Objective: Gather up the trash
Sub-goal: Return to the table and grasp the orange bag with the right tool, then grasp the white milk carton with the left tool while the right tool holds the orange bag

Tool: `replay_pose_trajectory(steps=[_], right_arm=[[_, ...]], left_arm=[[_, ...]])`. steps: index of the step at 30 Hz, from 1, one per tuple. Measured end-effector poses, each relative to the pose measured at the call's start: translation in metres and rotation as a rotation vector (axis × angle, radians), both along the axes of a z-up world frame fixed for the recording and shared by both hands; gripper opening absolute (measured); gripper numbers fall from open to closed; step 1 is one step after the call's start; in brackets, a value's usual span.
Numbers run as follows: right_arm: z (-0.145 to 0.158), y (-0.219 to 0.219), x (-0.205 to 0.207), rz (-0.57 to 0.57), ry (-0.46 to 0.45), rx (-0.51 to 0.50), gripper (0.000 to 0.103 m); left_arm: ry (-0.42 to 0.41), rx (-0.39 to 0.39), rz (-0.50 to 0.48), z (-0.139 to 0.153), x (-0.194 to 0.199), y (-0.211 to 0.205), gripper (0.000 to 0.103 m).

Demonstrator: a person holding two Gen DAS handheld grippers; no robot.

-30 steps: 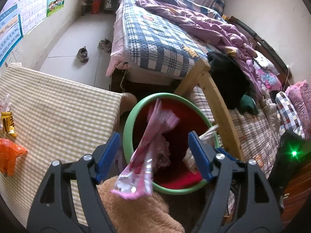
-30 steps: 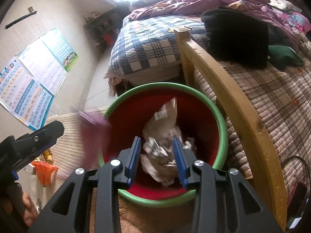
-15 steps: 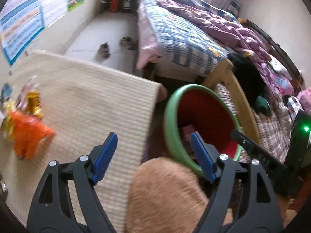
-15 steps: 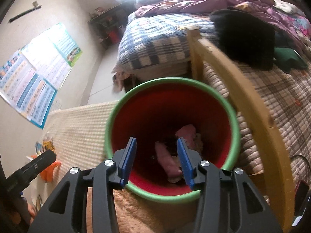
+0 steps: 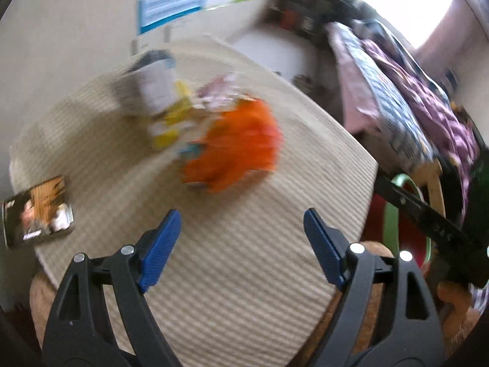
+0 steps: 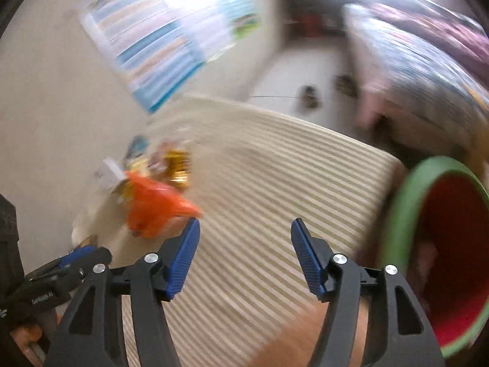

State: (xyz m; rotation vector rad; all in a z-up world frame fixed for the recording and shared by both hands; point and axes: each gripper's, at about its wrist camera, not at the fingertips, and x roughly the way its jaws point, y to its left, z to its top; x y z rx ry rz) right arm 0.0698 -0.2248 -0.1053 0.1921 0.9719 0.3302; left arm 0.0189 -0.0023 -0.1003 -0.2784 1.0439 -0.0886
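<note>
Both views are blurred by motion. An orange wrapper lies on the striped beige tabletop amid yellow, white and pink wrappers. My left gripper hangs just short of the orange wrapper, jaws opening and wide apart, nothing between them. A dark printed packet lies at the table's left edge. In the right wrist view my right gripper is over the tabletop, jaws opening and empty, the orange wrapper just left of it. The red bin with a green rim stands at the right.
A bed with a plaid quilt and purple bedding fills the right side behind the bin. Posters hang on the wall beyond the table. Shoes lie on the floor. A brown fuzzy cushion sits under the table's near edge.
Both grippers swung left from over the bin to over the table. The pink wrapper and the crumpled wrapper left the jaws and landed in the bin. The right jaws spread wider.
</note>
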Motion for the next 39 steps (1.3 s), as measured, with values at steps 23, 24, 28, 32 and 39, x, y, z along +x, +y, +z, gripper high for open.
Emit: replay_pose_trajectory(steps=[23,24,28,32,39], right_arm=[[-0.038,0.083,0.028,0.358,0.136,0.005,0.014],[-0.037,0.075,0.017,0.342,0.131,0.018,0.014],[-0.035,0.049,-0.025,0.272,0.127,0.081,0.014],[-0.038,0.037,-0.053,0.211,0.115,0.086,0.015],[-0.043,0.027,-0.05,0.169,0.15,0.133,0.015]], left_arm=[[-0.034,-0.079,0.187,0.001,0.023,0.07,0.083],[-0.042,-0.076,0.194,0.004,0.028,0.074,0.086],[-0.064,-0.032,0.255,0.012,0.059,0.09,0.091],[-0.056,0.011,0.289,0.013,0.091,0.097,0.092],[0.003,0.17,0.237,-0.006,0.123,0.078,0.083]])
